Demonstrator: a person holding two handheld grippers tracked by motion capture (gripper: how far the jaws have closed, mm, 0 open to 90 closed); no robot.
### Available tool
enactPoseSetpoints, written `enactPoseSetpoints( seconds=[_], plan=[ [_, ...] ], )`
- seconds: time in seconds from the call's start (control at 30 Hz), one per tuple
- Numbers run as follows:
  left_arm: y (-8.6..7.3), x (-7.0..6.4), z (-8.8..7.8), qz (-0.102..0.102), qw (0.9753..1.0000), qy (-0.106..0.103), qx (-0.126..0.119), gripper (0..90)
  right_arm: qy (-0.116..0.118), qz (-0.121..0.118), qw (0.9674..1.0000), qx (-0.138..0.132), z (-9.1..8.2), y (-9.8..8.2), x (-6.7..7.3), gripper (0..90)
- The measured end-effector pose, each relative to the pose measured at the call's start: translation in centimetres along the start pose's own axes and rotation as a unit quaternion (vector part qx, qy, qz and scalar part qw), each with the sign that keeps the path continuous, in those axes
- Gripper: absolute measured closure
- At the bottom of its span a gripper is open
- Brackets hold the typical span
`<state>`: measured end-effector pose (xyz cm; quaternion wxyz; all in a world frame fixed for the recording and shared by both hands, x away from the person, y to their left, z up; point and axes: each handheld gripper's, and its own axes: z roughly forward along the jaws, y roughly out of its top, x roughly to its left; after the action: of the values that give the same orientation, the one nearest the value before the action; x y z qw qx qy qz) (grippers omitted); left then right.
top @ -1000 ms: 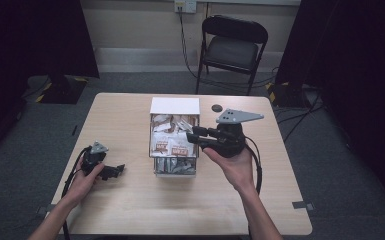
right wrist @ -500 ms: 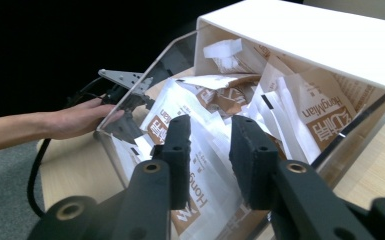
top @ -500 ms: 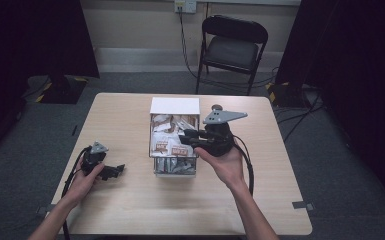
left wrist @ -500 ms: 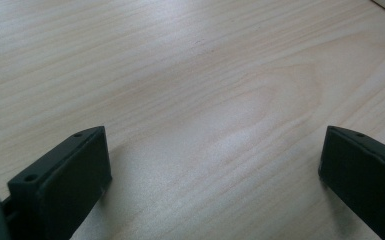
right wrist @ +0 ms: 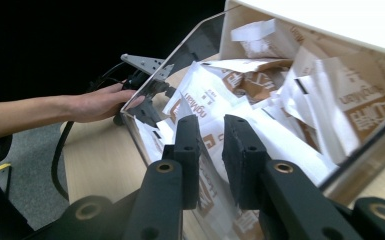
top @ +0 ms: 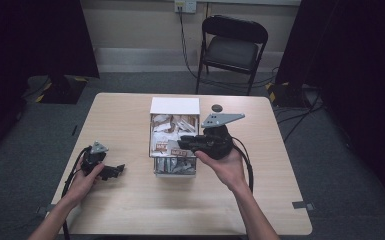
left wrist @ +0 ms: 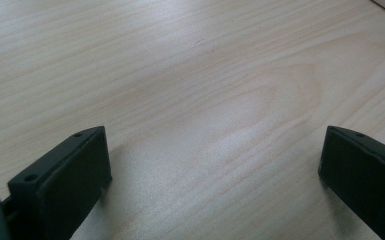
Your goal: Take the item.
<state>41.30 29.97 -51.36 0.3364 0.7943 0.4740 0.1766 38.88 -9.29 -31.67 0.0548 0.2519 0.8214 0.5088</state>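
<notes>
Since these paper packets [right wrist: 260,130] are light, limp and slippery, pinch one by its flat edge; your right hand-held gripper [right wrist: 211,131] has just been closing on one packet's edge.

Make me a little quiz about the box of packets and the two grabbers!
1. True or false: the left gripper rests on the table with its jaws wide apart.
2. Which gripper reaches into the clear box? A left, B right.
3. What fills the box?
Key: 1 true. 2 B; its jaws have just been closing around a white and brown packet. 3 paper packets.
</notes>
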Motion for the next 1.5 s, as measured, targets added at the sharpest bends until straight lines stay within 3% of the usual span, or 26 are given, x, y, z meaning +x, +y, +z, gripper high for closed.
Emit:
enactPoseSetpoints(
  seconds=[0.23,0.33,0.47,0.67,1.5],
  plan=[
    [0.00,0.00,0.00,0.000,1.0000,0.000,0.000,0.0,0.010,0.000,0.9999,0.008,0.77,-0.11,0.07,78.1],
    [0.00,-0.01,-0.01,0.000,1.0000,0.000,0.000,0.0,0.011,0.000,0.9999,0.010,0.66,-0.20,-0.07,82.1],
    [-0.01,-0.02,-0.01,0.000,1.0000,0.000,0.000,0.0,0.011,0.004,0.9999,0.011,0.37,-0.34,-0.27,80.8],
    [-0.01,-0.01,-0.01,0.000,1.0000,0.001,0.000,0.0,0.010,-0.001,0.9997,0.020,0.59,-0.40,-0.13,88.4],
    [-0.01,-0.02,-0.01,0.000,1.0000,0.000,0.000,0.0,-0.001,0.023,0.9993,-0.031,-0.05,-0.13,-0.47,90.0]
  ],
)
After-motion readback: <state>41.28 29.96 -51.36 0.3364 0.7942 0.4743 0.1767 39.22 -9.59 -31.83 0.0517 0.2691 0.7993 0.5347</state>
